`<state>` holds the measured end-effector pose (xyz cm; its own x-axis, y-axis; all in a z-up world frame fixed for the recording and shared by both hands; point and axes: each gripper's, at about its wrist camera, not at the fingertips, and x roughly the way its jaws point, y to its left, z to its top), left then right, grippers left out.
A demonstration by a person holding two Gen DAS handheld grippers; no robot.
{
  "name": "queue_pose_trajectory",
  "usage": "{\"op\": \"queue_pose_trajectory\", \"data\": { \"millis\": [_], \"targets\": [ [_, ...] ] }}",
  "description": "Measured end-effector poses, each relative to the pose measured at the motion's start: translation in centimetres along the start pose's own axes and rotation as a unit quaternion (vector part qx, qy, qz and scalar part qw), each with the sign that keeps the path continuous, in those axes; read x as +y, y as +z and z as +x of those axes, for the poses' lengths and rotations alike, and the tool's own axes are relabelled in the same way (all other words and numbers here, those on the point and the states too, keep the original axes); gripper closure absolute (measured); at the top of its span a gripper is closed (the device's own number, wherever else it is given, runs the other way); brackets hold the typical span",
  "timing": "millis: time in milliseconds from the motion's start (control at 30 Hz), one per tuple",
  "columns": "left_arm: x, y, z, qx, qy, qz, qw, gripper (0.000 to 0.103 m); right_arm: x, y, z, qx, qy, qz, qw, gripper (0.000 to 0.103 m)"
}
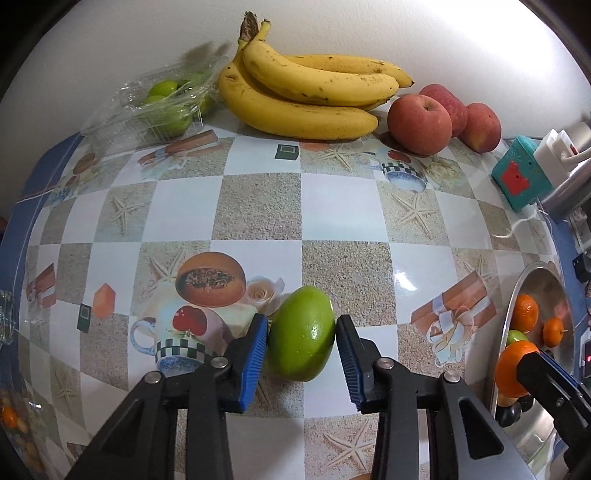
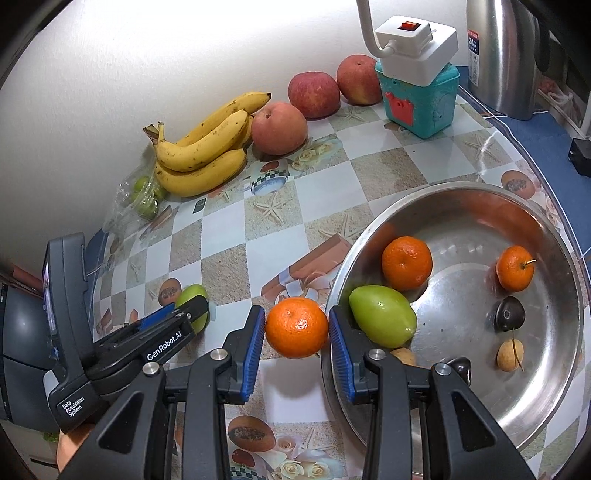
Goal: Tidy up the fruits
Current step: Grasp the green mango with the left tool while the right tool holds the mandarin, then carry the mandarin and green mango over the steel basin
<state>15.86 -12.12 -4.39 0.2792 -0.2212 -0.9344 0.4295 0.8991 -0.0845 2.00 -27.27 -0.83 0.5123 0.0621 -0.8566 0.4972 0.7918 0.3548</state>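
Checkered tablecloth (image 1: 258,206) against a white wall (image 1: 351,26). Left gripper (image 1: 301,349) clasps a green fruit (image 1: 301,338); right gripper (image 2: 296,328) grips a tangerine (image 2: 296,328) beside the bowl (image 2: 554,387), lower right.

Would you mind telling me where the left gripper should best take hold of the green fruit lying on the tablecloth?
Grip the green fruit across its narrow middle, coming from above. It lies on its side on the tablecloth, long axis running away from the left gripper, so the two curved flanks face the blue pads. The jaws already flank those sides; gripping nearer either tapered end would likely let it slip.
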Motion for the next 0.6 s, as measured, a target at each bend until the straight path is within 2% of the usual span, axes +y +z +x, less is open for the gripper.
{"op": "queue_pose_trajectory", "data": {
  "millis": [333,600],
  "targets": [
    [0.0,0.4,-1.6,-0.012,0.006,-0.011,0.9998,0.062,-0.6,0.2,-0.5,-0.003,0.007,0.011,1.000,0.066],
    [-1.3,0.9,-4.9,-0.048,0.000,0.002,0.9988,0.062,-1.3,0.4,-0.8,-0.007,0.001,0.019,1.000,0.066]
  ]
}}
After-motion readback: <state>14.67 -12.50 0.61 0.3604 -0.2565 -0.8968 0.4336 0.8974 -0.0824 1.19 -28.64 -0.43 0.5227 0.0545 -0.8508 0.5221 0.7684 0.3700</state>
